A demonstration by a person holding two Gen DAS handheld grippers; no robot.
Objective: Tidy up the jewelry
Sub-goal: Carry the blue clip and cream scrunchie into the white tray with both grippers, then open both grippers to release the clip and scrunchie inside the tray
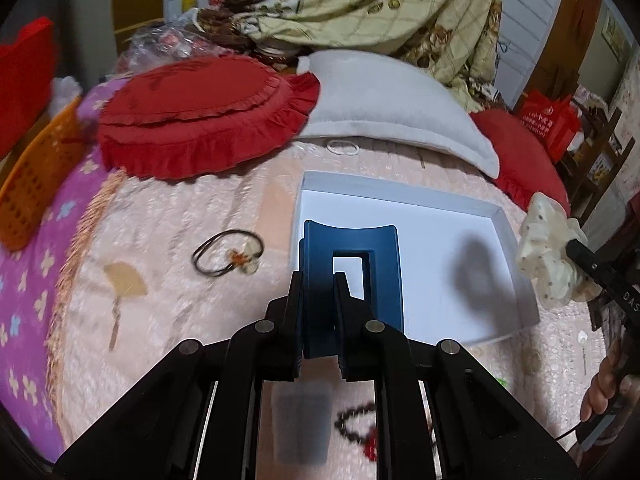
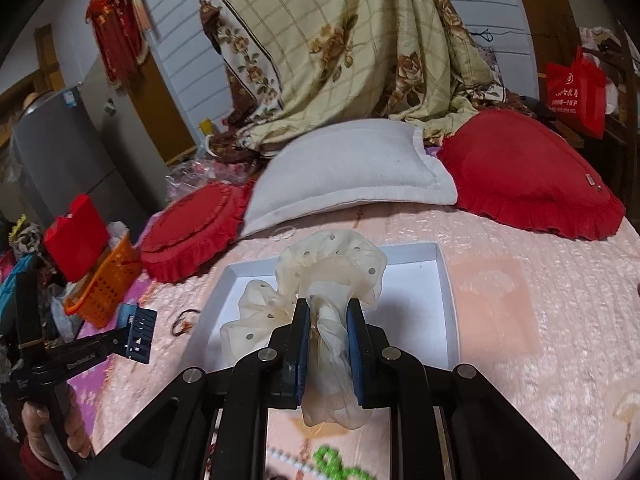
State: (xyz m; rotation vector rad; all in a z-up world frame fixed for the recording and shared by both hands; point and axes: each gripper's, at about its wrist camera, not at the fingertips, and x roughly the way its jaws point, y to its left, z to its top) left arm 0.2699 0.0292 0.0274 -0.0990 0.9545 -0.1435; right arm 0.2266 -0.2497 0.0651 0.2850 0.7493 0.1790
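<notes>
Left claw (image 1: 318,280) clamps blue rectangular plastic hair clip (image 1: 352,276); right claw (image 2: 328,320) grips cream dotted organza scrunchie (image 2: 320,280). Shallow white cardboard box (image 1: 400,196) empty; brown flower hair tie (image 1: 228,254) waits at 9 o'clock on bed.

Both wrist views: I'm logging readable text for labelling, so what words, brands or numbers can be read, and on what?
"DAS": white letters, cut off, on the right hand-held gripper body.
Red bag: white print and a round logo, too blurred to read.
Left hand-held gripper body: small white lettering, unreadable.
Fridge: blue sticker, too small.
</notes>
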